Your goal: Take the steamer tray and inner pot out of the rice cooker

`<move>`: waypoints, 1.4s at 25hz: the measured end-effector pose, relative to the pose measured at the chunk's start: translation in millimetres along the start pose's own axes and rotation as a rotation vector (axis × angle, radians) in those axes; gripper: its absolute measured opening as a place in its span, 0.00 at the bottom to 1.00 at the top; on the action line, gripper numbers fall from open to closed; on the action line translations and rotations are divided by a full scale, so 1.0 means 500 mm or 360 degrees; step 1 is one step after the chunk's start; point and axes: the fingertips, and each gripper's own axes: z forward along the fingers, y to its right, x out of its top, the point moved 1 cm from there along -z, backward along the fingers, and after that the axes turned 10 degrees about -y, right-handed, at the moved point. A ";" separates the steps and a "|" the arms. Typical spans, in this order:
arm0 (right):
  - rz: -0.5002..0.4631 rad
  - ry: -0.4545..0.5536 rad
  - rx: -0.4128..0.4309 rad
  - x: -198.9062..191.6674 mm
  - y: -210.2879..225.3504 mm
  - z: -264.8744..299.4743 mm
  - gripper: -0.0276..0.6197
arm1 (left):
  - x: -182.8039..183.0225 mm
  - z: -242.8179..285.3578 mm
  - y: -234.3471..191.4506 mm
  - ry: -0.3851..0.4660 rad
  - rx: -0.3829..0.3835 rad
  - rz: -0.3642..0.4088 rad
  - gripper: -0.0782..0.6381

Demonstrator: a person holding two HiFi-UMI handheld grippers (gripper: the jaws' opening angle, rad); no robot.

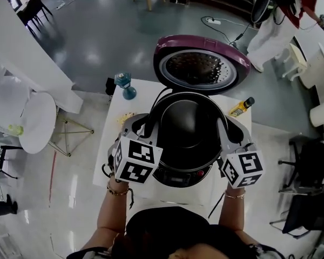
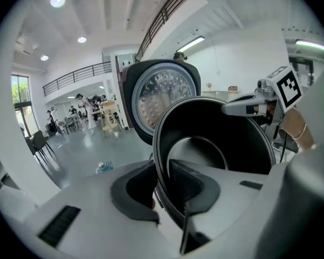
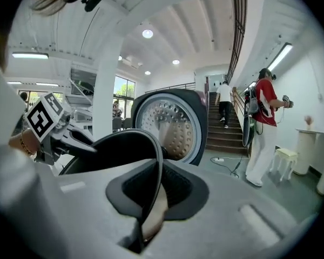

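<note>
Lifting: black round metal inner pot (image 1: 186, 124) is held by two grippers, one on each side of its rim, over the cooker.
Left gripper (image 1: 142, 124): pinching the pot's left rim. The left gripper view (image 2: 161, 190) shows the thin wall between the dark pads, one inside and one outside.
Right gripper (image 1: 224, 127): clamped on the right rim the same way. The right gripper view (image 3: 154, 190) shows the wall edge-on between the pressed pads.
Why this grip: the rim is the only thin edge to pinch. Opposite holds let a wide pot hang level, not swing.
Pot place: above the dark-bodied rice cooker (image 1: 178, 175) at mid table. It looks raised out of the well, but its bottom is hidden, so full clearance is unsure.
Lid: purple domed lid (image 1: 167, 45) with a perforated silver inner plate stands open on the far side, so the way up is free.
Steamer tray: not found in any view. The pot's inside looks empty, so it is likely already out; where it is, I cannot tell.
Table: white table (image 1: 119, 104) has a small blue bottle-like object (image 1: 124, 85) far left and a yellow bottle with black cap (image 1: 241, 107) far right, both apart from the cooker.
Risk: smooth wall, narrow pinch, so the pot could slip if one side sags.
</note>
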 end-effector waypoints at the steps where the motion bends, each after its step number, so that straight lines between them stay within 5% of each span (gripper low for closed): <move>1: 0.0005 0.0036 0.0008 0.008 -0.003 -0.014 0.09 | 0.008 -0.016 0.002 0.0041 0.0014 -0.0001 0.21; 7: -0.0040 0.0217 0.0049 0.055 -0.003 -0.089 0.09 | 0.048 -0.089 0.027 0.0188 0.0082 -0.0017 0.19; 18: 0.0118 0.0416 0.0112 0.048 0.102 -0.271 0.09 | 0.151 -0.198 0.203 0.0431 0.0134 -0.0039 0.16; 35: 0.0257 0.0227 0.0058 -0.166 0.303 -0.464 0.09 | 0.137 -0.143 0.550 0.0292 -0.0049 -0.0024 0.16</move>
